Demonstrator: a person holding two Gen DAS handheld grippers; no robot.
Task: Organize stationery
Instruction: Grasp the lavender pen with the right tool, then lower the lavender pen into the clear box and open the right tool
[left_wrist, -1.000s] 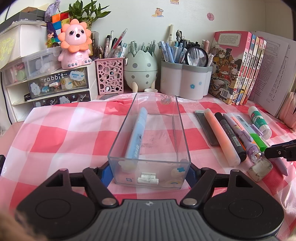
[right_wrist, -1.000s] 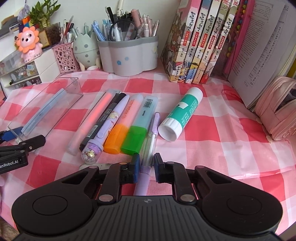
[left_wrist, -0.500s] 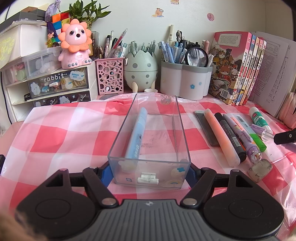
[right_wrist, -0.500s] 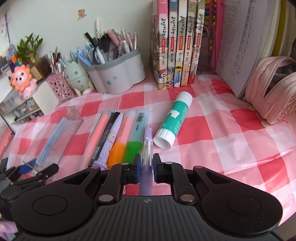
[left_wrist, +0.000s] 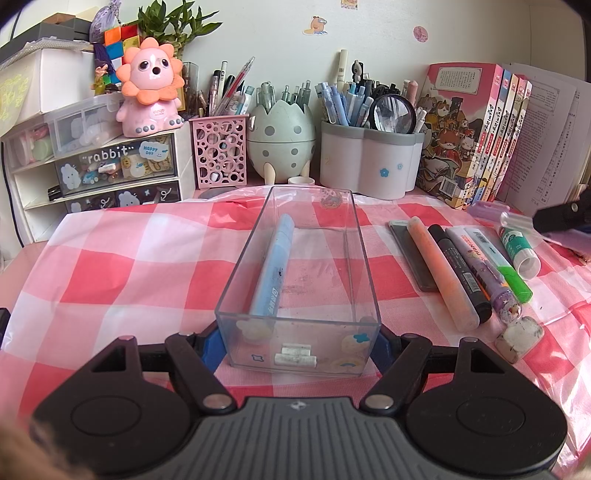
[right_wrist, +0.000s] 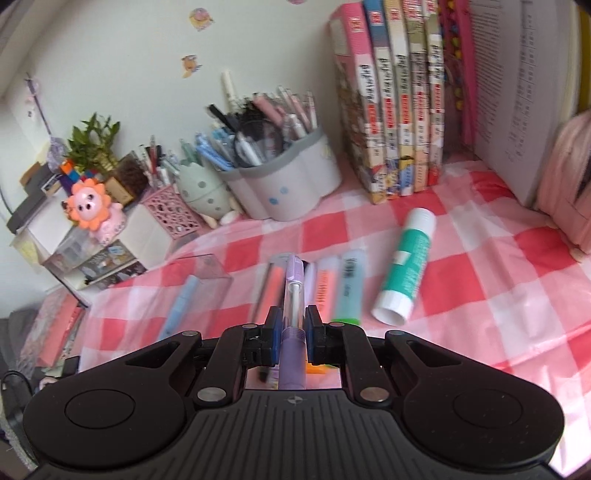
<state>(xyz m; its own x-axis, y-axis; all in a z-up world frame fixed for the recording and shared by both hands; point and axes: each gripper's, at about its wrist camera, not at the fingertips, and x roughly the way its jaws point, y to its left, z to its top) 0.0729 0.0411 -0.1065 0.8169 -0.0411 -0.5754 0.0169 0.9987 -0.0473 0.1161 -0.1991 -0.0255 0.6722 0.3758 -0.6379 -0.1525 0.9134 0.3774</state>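
Purple pen (right_wrist: 293, 291) is clamped in the right gripper (right_wrist: 291, 334), lifted above the blurred marker row (right_wrist: 325, 284); its rear end is hidden. Clear tray (left_wrist: 301, 280) is gripped at its near end by the left gripper (left_wrist: 295, 341), its pads mostly hidden.

Tablecloth (left_wrist: 122, 266): red, pink and white check. Clear tray (left_wrist: 354, 258) holding a pale blue pen (left_wrist: 275, 269). Glue stick (right_wrist: 406, 273): teal and white. Held pen (right_wrist: 293, 314): lilac and clear. Pen cup (left_wrist: 219, 151): pink lattice.
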